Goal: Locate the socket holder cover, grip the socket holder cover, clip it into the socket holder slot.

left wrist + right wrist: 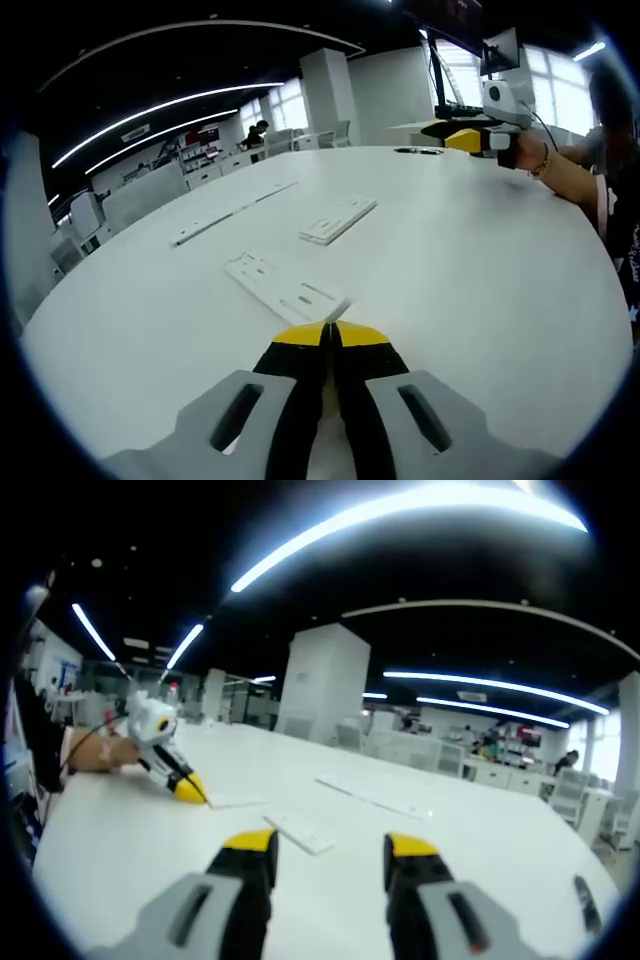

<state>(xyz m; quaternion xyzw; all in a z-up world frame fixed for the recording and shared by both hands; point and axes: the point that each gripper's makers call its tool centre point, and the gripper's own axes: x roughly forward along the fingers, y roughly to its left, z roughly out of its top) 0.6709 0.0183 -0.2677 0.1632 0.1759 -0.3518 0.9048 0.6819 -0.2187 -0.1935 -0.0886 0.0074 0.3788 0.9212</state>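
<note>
- in the left gripper view the left gripper (330, 335) sits low over a white table (480, 290), its yellow-tipped black jaws pressed together with nothing visible between them.
- just ahead of those tips lies a flat white plate with cut-outs, the socket holder cover (283, 287), resting flat on the table; its near corner is close to the jaw tips, and i cannot tell whether they touch it.
- farther on lies a second white piece, the socket holder (338, 219), flat on the table and apart from the cover.
- to its left a long thin white strip (232, 211) runs diagonally across the tabletop.
- at the upper right of this view a hand (533, 160) holds the right gripper (466, 140) above the far edge of the table, well apart from the white parts; whether its jaws are apart cannot be told from here.
- in the right gripper view the right gripper (330, 848) has its two yellow-capped jaws spread apart, with bare table showing between them and nothing held.
- beyond its jaws in that view lies a flat white rectangular piece (299, 832) on the table; which of the parts it is i cannot tell.
- at the left of the right gripper view the left gripper's yellow tip is down at the table surface, beside a thin white plate (235, 802) lying there.
- the background is an open office with desks, chairs, white columns and long ceiling light strips.
</note>
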